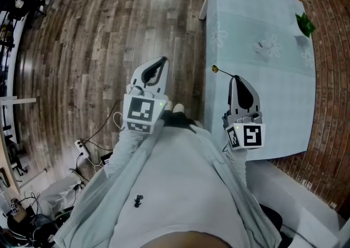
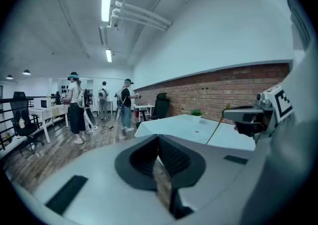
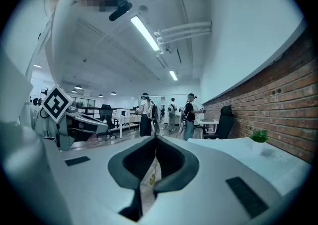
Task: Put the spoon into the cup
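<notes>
Left gripper point(image 2: 159, 143): jaws together, nothing between them. Right gripper point(image 1: 235, 79): jaws clamped on the handle of the spoon point(image 1: 222, 71), whose bowl juts forward by the left edge of the table point(image 1: 257, 11). A green plant point(image 1: 305, 24) stands at the far corner.

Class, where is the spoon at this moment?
Head view, right side: the spoon is gripped in the shut right tongs. It juts from their tip by the left edge of the cloth-covered table.
</notes>
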